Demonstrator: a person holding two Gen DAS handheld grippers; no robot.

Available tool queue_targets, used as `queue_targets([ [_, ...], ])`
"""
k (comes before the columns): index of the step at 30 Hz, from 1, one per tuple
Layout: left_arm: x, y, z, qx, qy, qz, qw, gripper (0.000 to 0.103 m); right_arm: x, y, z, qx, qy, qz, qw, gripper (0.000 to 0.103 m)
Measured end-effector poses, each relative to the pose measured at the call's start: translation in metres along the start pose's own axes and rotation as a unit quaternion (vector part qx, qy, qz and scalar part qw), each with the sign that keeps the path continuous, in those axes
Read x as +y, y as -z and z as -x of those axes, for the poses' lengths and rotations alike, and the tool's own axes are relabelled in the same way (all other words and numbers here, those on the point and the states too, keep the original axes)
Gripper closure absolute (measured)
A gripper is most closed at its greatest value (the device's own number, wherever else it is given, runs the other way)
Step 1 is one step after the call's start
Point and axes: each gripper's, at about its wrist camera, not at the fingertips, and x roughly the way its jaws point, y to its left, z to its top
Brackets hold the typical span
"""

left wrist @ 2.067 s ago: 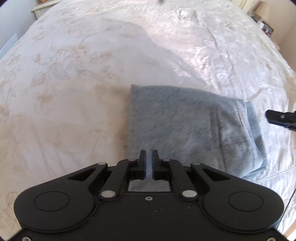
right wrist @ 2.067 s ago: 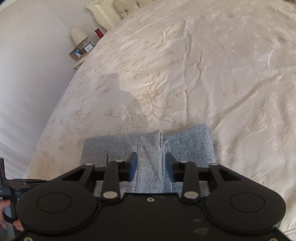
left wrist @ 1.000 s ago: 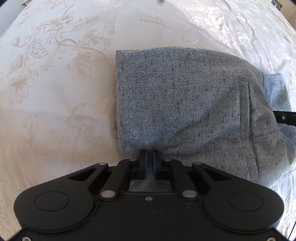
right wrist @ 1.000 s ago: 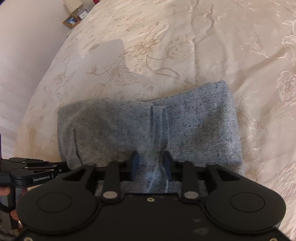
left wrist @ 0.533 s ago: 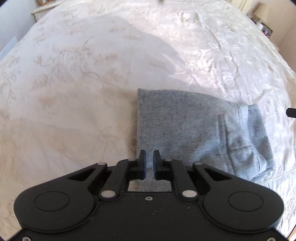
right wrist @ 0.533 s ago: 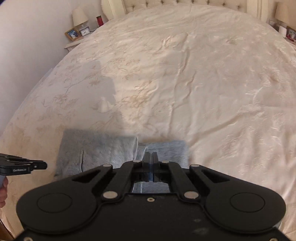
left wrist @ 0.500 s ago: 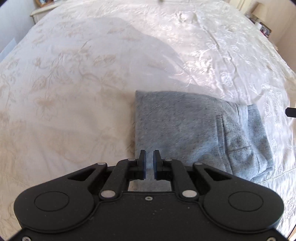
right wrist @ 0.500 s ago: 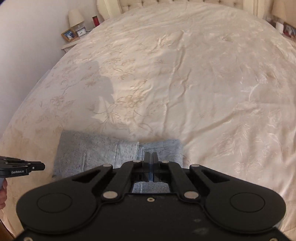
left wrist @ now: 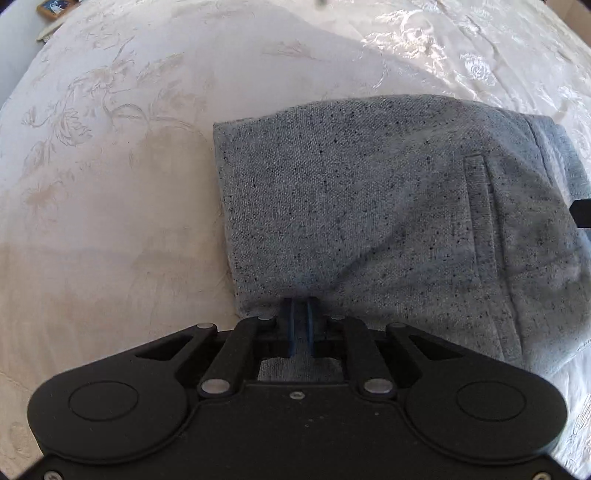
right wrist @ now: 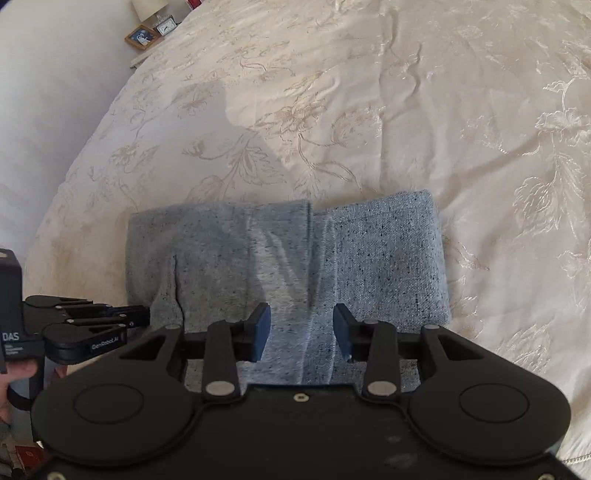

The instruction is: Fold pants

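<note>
The grey speckled pants (left wrist: 369,206) lie folded into a compact bundle on the cream bedspread (left wrist: 110,184). A pocket seam shows at their right. My left gripper (left wrist: 300,310) is shut with its fingertips pressed into the bundle's near edge, no cloth visibly between them. In the right wrist view the pants (right wrist: 384,258) lie just ahead, with a folded seam down the middle. My right gripper (right wrist: 301,332) is open, its blue pads either side of that seam, low over the cloth. The left gripper (right wrist: 122,317) shows at the bundle's left end.
The embroidered cream bedspread (right wrist: 369,110) covers the whole bed. A nightstand with a lamp, a clock and a picture frame (right wrist: 142,35) stands at the far left by the wall. The bed's left edge drops off beside the pants.
Both grippers have come down close to the pants from higher up. The right gripper has opened from shut. The left gripper has closed its small gap and now presses on the bundle's near edge.
</note>
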Motion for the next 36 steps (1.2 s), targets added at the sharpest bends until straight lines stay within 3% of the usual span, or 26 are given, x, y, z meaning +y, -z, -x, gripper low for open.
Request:
queue_targets([
  [4,0.004,0.001,0.001,0.003,0.009,-0.003,1.0,0.088,-0.008,-0.003,-0.018,0.011,-0.001,-0.02,1.0,0.06],
  [9,0.014,0.0,-0.002,0.01,0.03,0.025,0.9992,0.088,-0.025,-0.004,-0.045,0.029,-0.05,-0.053,0.997,0.055],
  [13,0.019,-0.003,-0.003,0.01,0.033,0.024,0.9991,0.089,-0.05,-0.007,-0.053,0.036,-0.126,-0.125,0.984,0.054],
  [15,0.019,-0.003,-0.005,0.009,0.03,0.02,0.9993,0.089,-0.05,-0.008,-0.058,0.042,-0.128,-0.117,0.984,0.054],
  [16,0.018,-0.003,-0.005,0.009,0.028,0.018,0.9994,0.09,-0.047,-0.009,-0.061,0.042,-0.125,-0.1,0.986,0.054],
  [18,0.015,-0.005,-0.004,0.009,0.025,0.016,0.9995,0.09,-0.032,-0.011,-0.065,0.031,-0.103,-0.054,0.993,0.068],
  [19,0.015,-0.005,-0.003,0.008,0.026,0.017,0.9995,0.09,-0.022,-0.012,-0.065,0.027,-0.088,-0.027,0.995,0.087],
  [20,0.014,-0.004,-0.001,0.006,0.027,0.017,0.9995,0.09,-0.009,-0.012,-0.063,0.023,-0.057,0.004,0.998,0.095],
  [23,0.019,-0.002,0.015,0.0,0.035,0.028,0.999,0.088,0.019,-0.008,-0.041,-0.001,-0.007,0.067,0.998,0.097],
  [28,0.027,0.002,0.057,-0.04,0.048,0.036,0.9974,0.088,0.023,-0.012,0.023,-0.052,0.002,0.074,0.996,0.098],
  [31,0.023,-0.003,0.074,-0.065,0.056,0.039,0.9956,0.088,0.025,-0.013,0.056,-0.081,0.054,0.108,0.989,0.098],
  [36,-0.011,-0.024,0.059,-0.069,0.07,0.013,0.995,0.084,-0.006,-0.016,0.049,-0.065,0.068,0.088,0.992,0.096],
])
